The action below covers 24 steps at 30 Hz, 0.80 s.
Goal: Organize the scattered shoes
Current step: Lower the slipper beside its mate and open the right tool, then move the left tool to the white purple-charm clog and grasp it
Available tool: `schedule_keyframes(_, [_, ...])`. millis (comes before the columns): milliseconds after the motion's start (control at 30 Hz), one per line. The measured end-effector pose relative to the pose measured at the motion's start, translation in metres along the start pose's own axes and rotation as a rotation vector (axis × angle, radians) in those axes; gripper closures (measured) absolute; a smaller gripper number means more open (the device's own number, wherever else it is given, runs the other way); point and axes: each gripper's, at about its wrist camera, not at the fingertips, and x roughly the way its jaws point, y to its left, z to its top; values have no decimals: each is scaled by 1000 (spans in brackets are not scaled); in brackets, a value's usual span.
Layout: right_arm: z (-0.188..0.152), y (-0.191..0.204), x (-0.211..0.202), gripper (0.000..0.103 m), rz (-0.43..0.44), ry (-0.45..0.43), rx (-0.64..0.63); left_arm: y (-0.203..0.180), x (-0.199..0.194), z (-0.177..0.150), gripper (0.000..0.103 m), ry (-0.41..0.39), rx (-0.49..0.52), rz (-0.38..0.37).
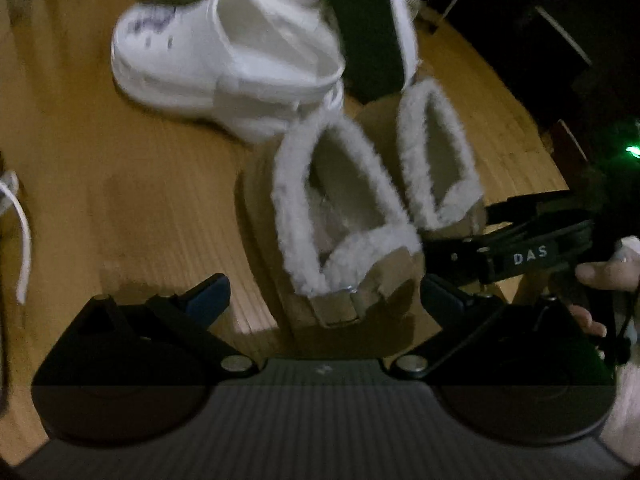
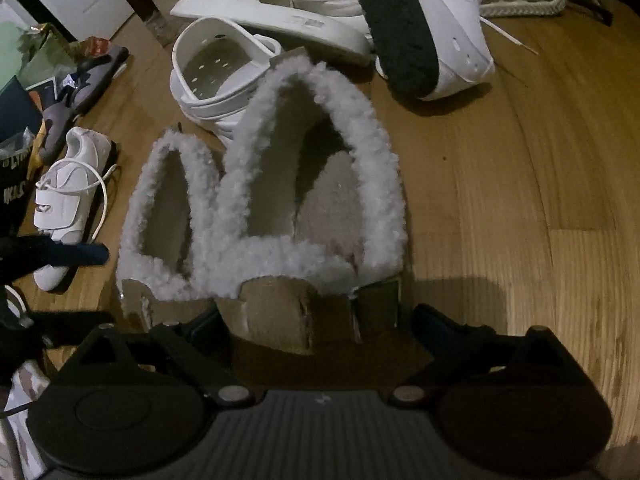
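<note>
The two fleece-lined sandals (image 2: 260, 208) sit paired, side by side on the wooden floor (image 2: 520, 200); both the left gripper (image 1: 324, 300) and right gripper (image 2: 316, 324) gape wide, holding nothing. White clogs (image 2: 216, 76), a sneaker (image 2: 68, 200) and other shoes lie scattered; most sorting seemingly remains.

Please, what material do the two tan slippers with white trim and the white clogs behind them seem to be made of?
Tan slippers: apparently suede or similar matte fabric, no shine; the white trim looks like fluffy fleece or shearling, real or synthetic unclear. White clog: probably moulded plastic or foam, smooth, with punched holes.
</note>
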Motion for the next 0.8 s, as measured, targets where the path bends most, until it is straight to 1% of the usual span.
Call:
schedule_keyframes(67, [0,1,1,10,-14,-5,-15,7,14,2,0,39,-48,-37])
schedule_keyframes(167, [-2,1,-2,13,-23,-17,-16,5,22,3,0,56,-90,-54])
schedule_keyframes(200, [-3,0,-4,16,-23,-20,-14,3,22,3,1,53,-84,-60])
schedule_keyframes(233, [-4,-2,-7,20,-22,-27,-11,-5,25,2,2,46,-54,-60])
schedule_keyframes(267, [-5,-3,-8,22,-22,-30,-8,-14,27,3,2,46,-25,-41])
schedule_keyframes(300, [-6,-4,-9,27,-22,-32,-6,-23,30,3,3,47,3,-18])
schedule_keyframes(333, [-7,-6,-11,30,-24,-26,7,-32,32,4,9,48,31,5])
schedule_keyframes(367, [-9,-9,-13,31,-26,-19,20,-38,33,5,13,42,46,-4])
schedule_keyframes(433, [-13,-17,-18,31,-44,6,66,-49,32,8,19,26,68,-38])
schedule_keyframes(500, [-17,-24,-22,31,-68,30,111,-59,36,12,20,24,93,-36])
schedule_keyframes(533, [-17,-29,-24,30,-95,41,149,-62,39,14,20,23,97,-30])
schedule_keyframes(567, [-16,-35,-25,28,-116,47,185,-61,42,15,19,29,81,-28])
schedule_keyframes(600, [-12,-44,-24,21,-115,47,235,-60,43,15,19,33,68,-31])
schedule_keyframes(633, [-8,-51,-23,20,-103,41,278,-56,43,16,19,39,46,-37])
schedule_keyframes(700, [-2,-58,-23,20,-91,53,305,-49,37,14,19,44,18,-32])
schedule_keyframes(733, [0,-61,-34,20,-67,27,326,-45,27,12,17,31,10,-35])
schedule_keyframes(800, [5,-68,-57,20,-15,-30,370,-39,3,8,17,-7,-12,-29])
